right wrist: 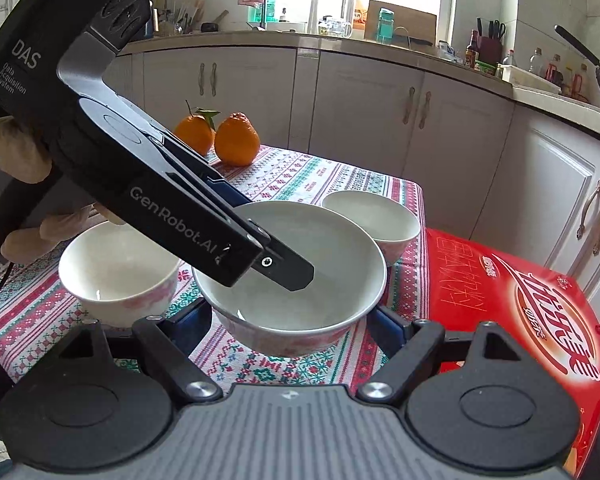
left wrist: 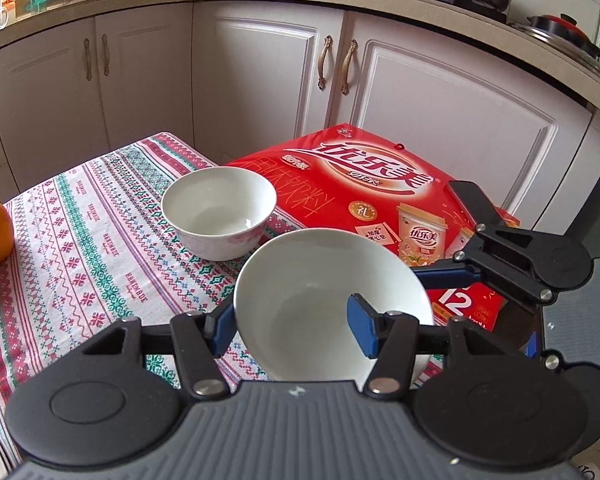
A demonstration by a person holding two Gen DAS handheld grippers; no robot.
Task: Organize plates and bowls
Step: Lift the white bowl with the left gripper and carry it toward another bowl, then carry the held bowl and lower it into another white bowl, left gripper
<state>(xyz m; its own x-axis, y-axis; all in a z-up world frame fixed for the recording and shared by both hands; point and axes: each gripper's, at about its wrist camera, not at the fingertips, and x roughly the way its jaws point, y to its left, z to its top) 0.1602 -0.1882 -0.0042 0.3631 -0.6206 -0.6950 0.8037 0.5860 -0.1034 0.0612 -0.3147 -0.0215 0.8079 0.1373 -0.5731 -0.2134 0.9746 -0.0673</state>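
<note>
A white bowl (left wrist: 320, 280) with a faint pink pattern outside hangs tilted just above the table's near corner. My left gripper (left wrist: 290, 312) is shut on its wall, one blue pad outside the rim and the other inside. In the right wrist view the same bowl (right wrist: 332, 248) sits between the blue pads of my right gripper (right wrist: 292, 314), which press its lower sides. The left gripper (right wrist: 284, 268) reaches into it from the upper left. Two more white bowls stand on the cloth: one beyond (right wrist: 376, 216), one to the left (right wrist: 116, 264).
The table wears a patterned red, green and white cloth (left wrist: 80, 240). A large red drink carton (left wrist: 360, 192) lies against the table's edge. Two tangerines (right wrist: 236, 140) stand at the far side. White kitchen cabinets (left wrist: 260, 80) are close behind. A person's hand (right wrist: 16, 152) grips the left tool.
</note>
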